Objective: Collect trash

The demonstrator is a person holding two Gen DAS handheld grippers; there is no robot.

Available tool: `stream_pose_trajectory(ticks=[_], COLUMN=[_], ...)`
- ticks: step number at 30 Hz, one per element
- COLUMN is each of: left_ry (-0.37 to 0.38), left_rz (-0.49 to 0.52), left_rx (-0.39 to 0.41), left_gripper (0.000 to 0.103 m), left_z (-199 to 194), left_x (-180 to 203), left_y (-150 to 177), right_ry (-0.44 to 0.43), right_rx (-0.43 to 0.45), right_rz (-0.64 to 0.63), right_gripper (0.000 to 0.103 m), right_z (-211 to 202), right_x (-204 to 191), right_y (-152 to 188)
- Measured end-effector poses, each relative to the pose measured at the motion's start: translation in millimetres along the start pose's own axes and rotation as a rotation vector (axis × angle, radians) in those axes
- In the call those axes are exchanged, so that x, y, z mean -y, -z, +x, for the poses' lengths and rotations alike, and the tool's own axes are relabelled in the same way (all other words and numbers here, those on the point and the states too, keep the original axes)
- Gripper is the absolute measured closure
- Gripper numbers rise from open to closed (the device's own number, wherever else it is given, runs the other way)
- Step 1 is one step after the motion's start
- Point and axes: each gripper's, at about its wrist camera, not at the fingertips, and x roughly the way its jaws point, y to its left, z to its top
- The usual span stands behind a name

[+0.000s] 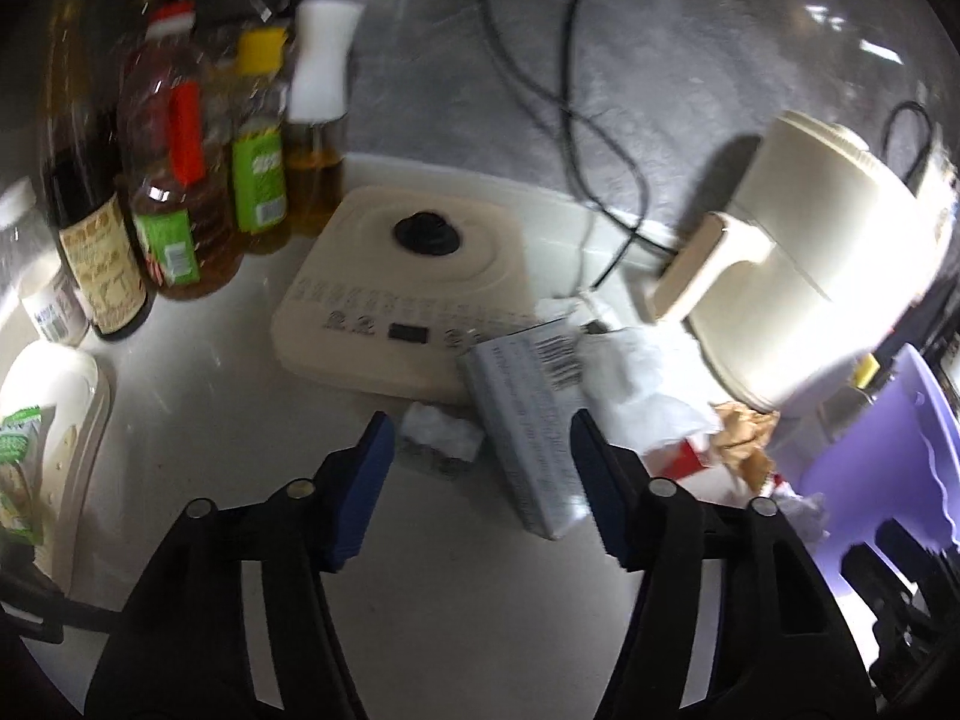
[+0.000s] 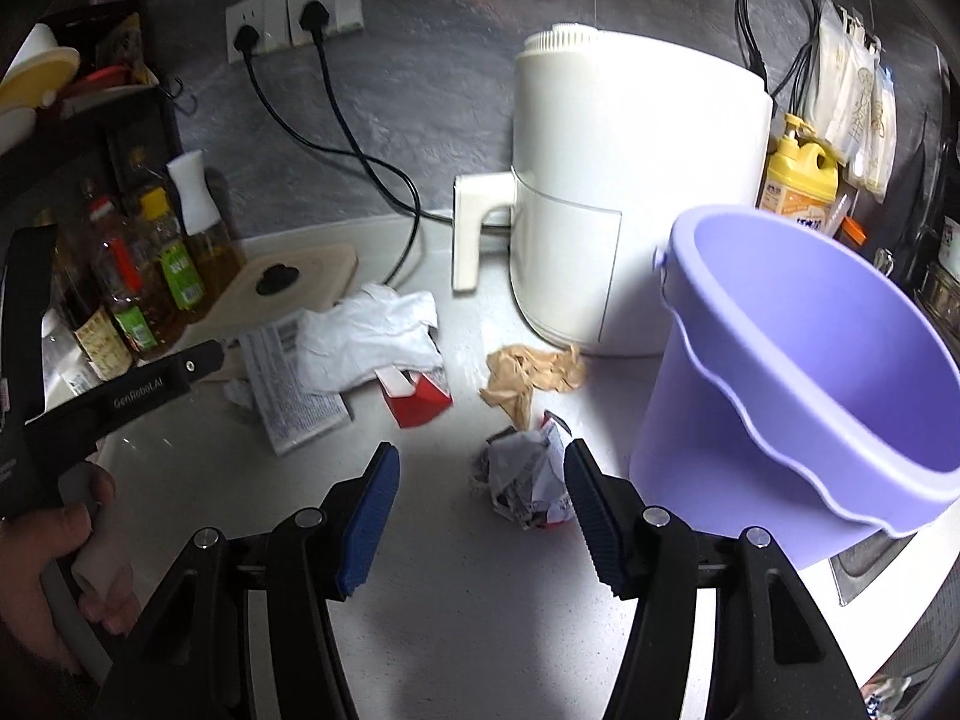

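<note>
Right gripper [image 2: 480, 516] hangs low over the counter [image 2: 456, 612], jaws wide apart, nothing between them. Just ahead, toward one o'clock and hard by the right finger, sits the paper wad [image 2: 528, 480], practically in the mouth already. The bucket [image 2: 798, 372] stands immediately right, at two o'clock, rim tipped toward us. That's the short trip, I'd say: right hand is nearest this wad.

Left gripper [image 1: 480, 480] is spread open too, empty. A small white wad [image 1: 444, 432] lies at twelve between the tips, and the grey box [image 1: 528, 426] runs lengthwise from twelve o'clock back toward the right finger, long axis nearly in line with the fingers. Further out at one o'clock: white tissue [image 1: 636, 384], red carton [image 1: 678, 459], brown paper [image 1: 744, 432], all scattered before the fryer [image 1: 798, 264].
</note>
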Motion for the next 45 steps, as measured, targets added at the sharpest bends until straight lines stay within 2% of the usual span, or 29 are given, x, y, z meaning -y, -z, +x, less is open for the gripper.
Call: stream_pose_trajectory(ticks=[3, 12, 23, 25, 27, 32, 34, 36, 39, 42, 45], left_ry=[-0.023, -0.035, -0.028, -0.037, -0.045, -0.065, -0.081, -0.092, -0.101, -0.103, -0.104], left_rz=[-0.022, -0.048, -0.065, -0.070, -0.068, -0.080, -0.079, -0.077, -0.087, -0.109, -0.115], left_rx=[-0.025, -0.093, -0.123, -0.134, -0.136, -0.124, -0.116, -0.108, -0.085, -0.065, -0.042], left_gripper=[0.053, 0.054, 0.054, 0.063, 0.078, 0.079, 0.079, 0.079, 0.079, 0.079, 0.079], left_z=[13.7, 50.4, 73.2, 75.1, 74.2, 65.9, 60.8, 56.0, 46.0, 33.6, 18.7], left_x=[-11.4, -24.3, -21.1, -22.7, -24.5, -32.2, -33.6, -33.6, -34.0, -37.4, -38.0], left_y=[-0.3, 1.2, -3.6, -1.8, -1.2, 0.0, -0.5, -1.7, -3.5, -3.0, -1.7], right_ry=[0.013, 0.043, 0.070, 0.076, 0.082, 0.093, 0.092, 0.083, 0.051, 0.008, -0.039], right_rx=[-0.016, -0.056, -0.078, -0.086, -0.092, -0.103, -0.110, -0.124, -0.127, -0.120, -0.104], right_rz=[0.001, 0.001, -0.033, -0.038, -0.044, -0.046, -0.048, -0.057, -0.080, -0.114, -0.145], right_gripper=[0.046, 0.046, 0.043, 0.043, 0.043, 0.043, 0.049, 0.074, 0.093, 0.102, 0.102], right_z=[6.4, 34.8, 59.4, 63.8, 67.2, 76.2, 80.3, 83.9, 82.6, 75.9, 65.0], right_x=[0.3, 1.7, -5.5, -5.8, -5.7, -3.6, -3.6, -5.3, -12.2, -22.5, -33.8], right_y=[4.1, 4.0, -4.6, -4.4, -4.8, -4.8, -4.5, -3.8, -4.7, -6.3, -6.6])
